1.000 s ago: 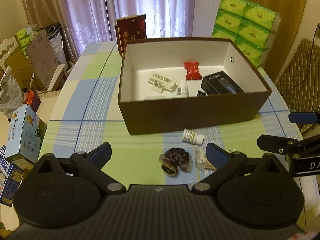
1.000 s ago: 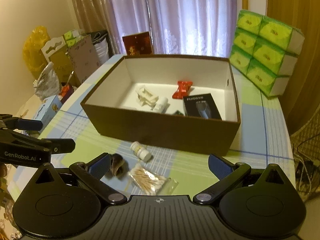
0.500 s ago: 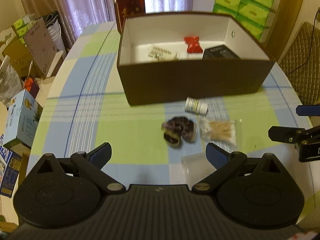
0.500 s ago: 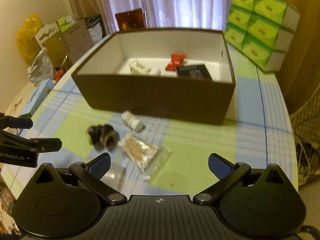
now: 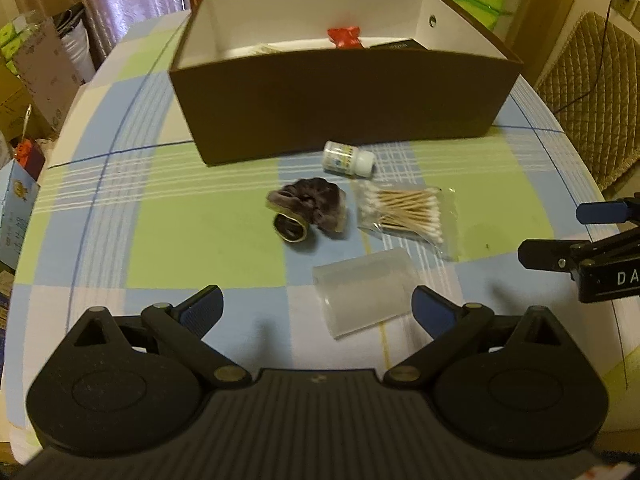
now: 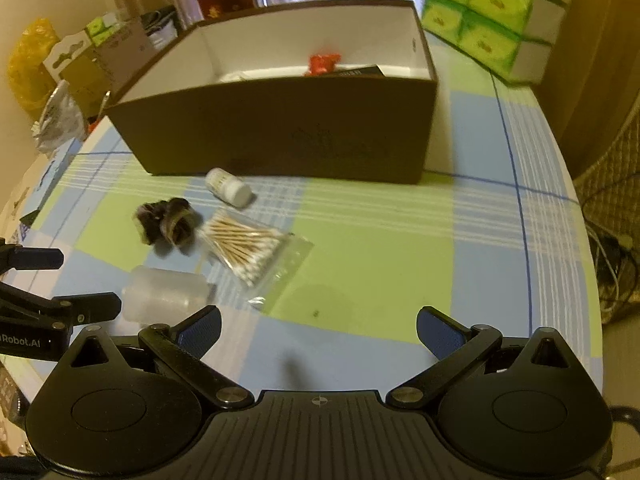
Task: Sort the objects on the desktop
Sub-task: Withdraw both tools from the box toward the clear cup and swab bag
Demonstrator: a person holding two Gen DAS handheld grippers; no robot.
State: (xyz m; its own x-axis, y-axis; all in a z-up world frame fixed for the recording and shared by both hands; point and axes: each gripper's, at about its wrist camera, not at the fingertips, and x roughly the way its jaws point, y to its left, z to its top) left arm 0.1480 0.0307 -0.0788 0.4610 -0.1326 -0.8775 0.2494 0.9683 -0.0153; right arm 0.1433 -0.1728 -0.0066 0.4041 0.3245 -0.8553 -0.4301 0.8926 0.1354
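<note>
both grippers, left gripper (image 5: 316,306) and right gripper (image 6: 318,330), jaws spread, empty. clear jar (image 5: 362,296), swab bag (image 5: 406,214), dark scrunchie, probably (image 5: 310,210), bottle (image 5: 348,159) on worktop (image 5: 180,232) before brown box (image 5: 344,96).

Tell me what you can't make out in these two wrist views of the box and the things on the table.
- Box floor contents: its near wall hides most, both views; only the red item and a black box top show.
- Small bottle label: too small to read.
- Scrunchie: blurred in the right view.
- Right gripper: cut off by the left view's edge.

left gripper (image 5: 316,306) spread above, seemingly, clear container (image 5: 362,294).
</note>
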